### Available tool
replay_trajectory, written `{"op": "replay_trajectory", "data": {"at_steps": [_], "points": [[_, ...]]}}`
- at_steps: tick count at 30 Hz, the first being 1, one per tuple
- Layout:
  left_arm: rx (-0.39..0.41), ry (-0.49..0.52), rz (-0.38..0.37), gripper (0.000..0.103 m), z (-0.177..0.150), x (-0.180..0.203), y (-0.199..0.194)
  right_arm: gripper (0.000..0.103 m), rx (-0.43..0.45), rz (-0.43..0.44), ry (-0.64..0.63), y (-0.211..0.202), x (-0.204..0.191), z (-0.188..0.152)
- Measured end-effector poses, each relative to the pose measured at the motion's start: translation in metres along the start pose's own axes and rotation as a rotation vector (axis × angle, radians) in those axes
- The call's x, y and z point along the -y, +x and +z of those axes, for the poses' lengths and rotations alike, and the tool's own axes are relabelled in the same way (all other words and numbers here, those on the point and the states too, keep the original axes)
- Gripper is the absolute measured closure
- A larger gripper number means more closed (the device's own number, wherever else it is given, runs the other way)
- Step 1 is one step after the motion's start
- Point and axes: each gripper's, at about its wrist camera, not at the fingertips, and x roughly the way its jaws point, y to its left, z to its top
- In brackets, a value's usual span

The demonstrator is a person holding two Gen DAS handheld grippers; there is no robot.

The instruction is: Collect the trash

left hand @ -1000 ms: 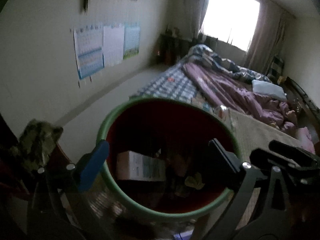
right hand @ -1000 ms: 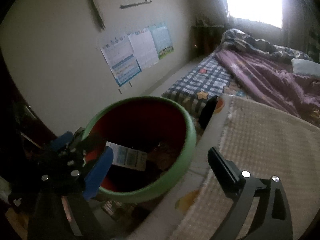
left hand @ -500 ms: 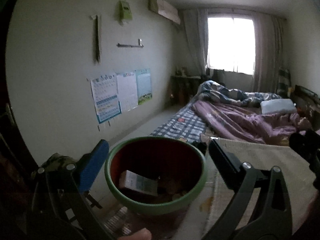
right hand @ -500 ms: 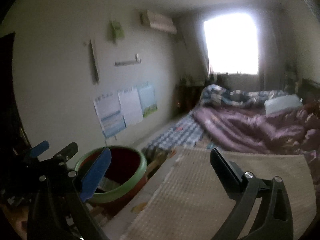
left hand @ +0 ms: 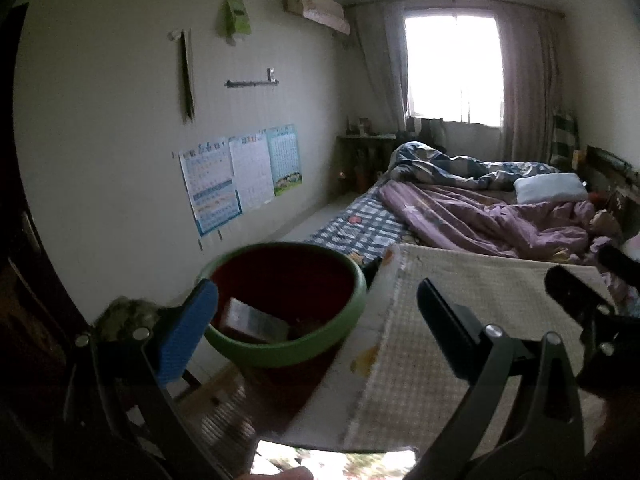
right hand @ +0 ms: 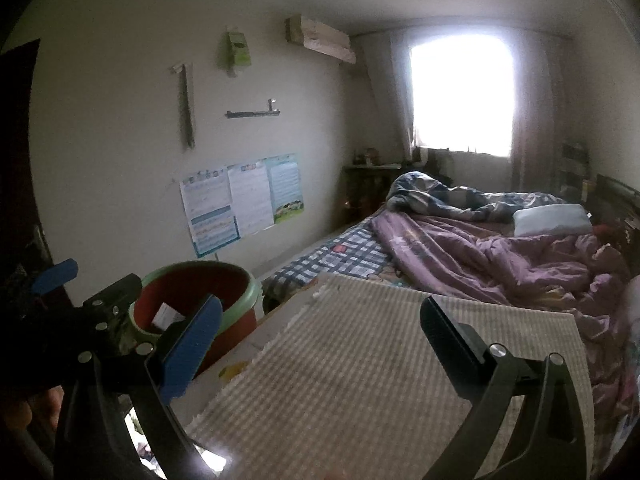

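A red trash bin with a green rim (left hand: 352, 300) (right hand: 248, 286) stands on the floor beside the bed's foot. Inside it lies a white carton (left hand: 256, 322) (right hand: 166, 314) among darker scraps. My left gripper (left hand: 316, 312) is open and empty, raised above and behind the bin, its blue pad over the near rim. My right gripper (right hand: 320, 328) is open and empty too, hovering over the checked mat (right hand: 360, 368), right of the bin. The left tool (right hand: 100, 320) shows in the right wrist view at the left.
A bed with a purple duvet (left hand: 500, 216), plaid sheet (left hand: 360, 232) and white pillow (left hand: 548, 186) fills the right side. Posters (left hand: 240, 176) hang on the left wall. A bright window (left hand: 454, 68) lies at the far end. A mottled object (left hand: 124, 316) sits left of the bin.
Both grippers have pulled up and back from the bin. The bin looks smaller and lower left now, and more of the room and mat shows.
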Motion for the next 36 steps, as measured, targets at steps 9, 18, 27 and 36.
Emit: {"op": "replay_trajectory", "data": {"at_steps": [9,18,27,36], "points": [[-0.014,-0.038,0.001,0.006,0.0,0.007,-0.006,0.007,-0.044,0.035,0.012,-0.004,0.016,-0.003],[-0.049,-0.067,-0.016,0.006,0.005,0.009,-0.001,0.007,-0.061,0.041,0.02,-0.005,0.022,-0.004],[-0.077,-0.077,-0.02,0.006,0.003,0.009,0.005,0.007,-0.076,0.049,0.026,-0.002,0.024,-0.005],[-0.092,-0.082,-0.02,0.006,0.0,0.005,0.008,0.007,-0.095,0.051,0.031,0.002,0.023,-0.009]]}}
